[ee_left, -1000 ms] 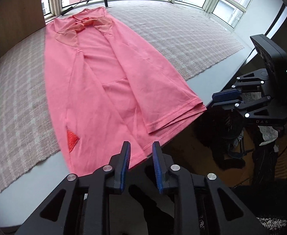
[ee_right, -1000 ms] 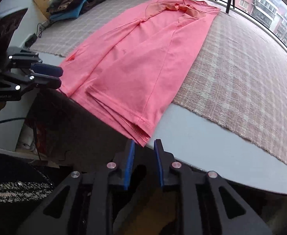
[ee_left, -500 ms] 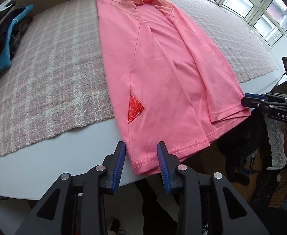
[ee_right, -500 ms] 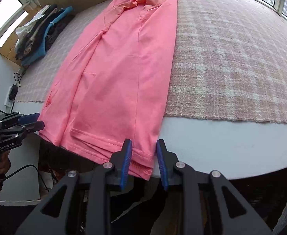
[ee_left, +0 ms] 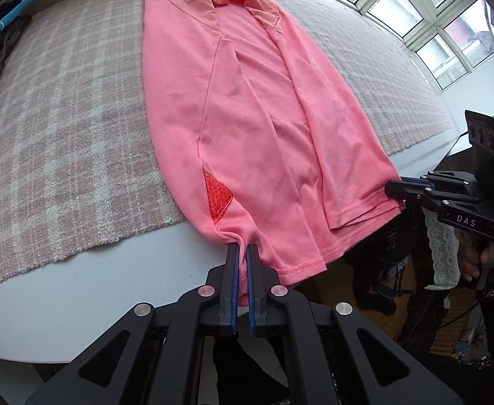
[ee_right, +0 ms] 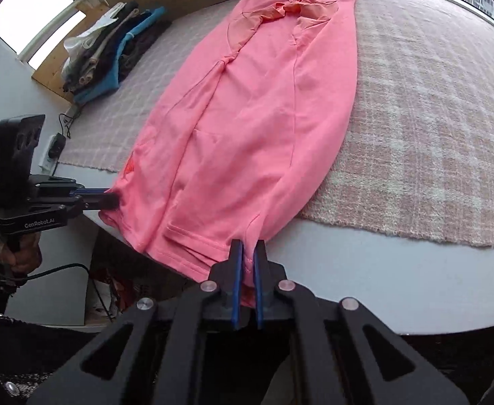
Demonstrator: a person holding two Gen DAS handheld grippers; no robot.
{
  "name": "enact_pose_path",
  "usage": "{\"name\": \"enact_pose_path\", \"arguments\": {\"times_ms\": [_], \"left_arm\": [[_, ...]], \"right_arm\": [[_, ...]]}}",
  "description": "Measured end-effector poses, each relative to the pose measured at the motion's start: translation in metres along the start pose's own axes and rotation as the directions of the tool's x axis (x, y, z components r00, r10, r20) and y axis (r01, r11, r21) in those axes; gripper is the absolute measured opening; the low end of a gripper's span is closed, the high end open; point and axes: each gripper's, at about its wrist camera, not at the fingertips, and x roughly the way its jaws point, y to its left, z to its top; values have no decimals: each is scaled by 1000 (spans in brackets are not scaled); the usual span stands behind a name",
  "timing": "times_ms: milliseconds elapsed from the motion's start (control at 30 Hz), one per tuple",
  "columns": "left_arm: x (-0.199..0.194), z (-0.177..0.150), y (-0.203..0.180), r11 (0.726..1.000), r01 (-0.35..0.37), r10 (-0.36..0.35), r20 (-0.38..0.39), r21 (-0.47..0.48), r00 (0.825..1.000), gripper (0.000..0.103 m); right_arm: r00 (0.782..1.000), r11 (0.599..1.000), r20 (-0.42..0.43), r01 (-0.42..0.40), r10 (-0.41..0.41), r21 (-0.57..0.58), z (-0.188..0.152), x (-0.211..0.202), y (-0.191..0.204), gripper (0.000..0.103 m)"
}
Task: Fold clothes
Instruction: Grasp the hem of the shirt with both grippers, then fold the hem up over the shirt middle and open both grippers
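**Left wrist view: both grippers clamped on the hem**

My left gripper [ee_left: 241, 249] is shut on the hem of the pink garment [ee_left: 247, 118] at the near edge of the table [ee_left: 112, 280]; cloth bunches between the blue pads [ee_left: 232, 270]. At the right of this view my right gripper [ee_left: 395, 190] pinches the hem's other corner, where it hangs off the table edge.

From the right wrist, my right gripper [ee_right: 248, 248] has pink cloth squeezed between its pads, and my left gripper [ee_right: 112, 199] bites the far corner of the hem. The garment [ee_right: 263, 101] lies lengthwise on the checked mat [ee_right: 432, 118], sides folded in, collar toward the windows. A pile of clothes [ee_right: 112, 54] sits at the table's far left corner.
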Motion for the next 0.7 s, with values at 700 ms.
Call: {"name": "enact_pose_path", "arguments": {"times_ms": [700], "left_arm": [[-20,186,60,994,-106,110,152,-33,982,35]], "right_arm": [[993,993,10,-114,114,-9,216,31,-95,35]]}}
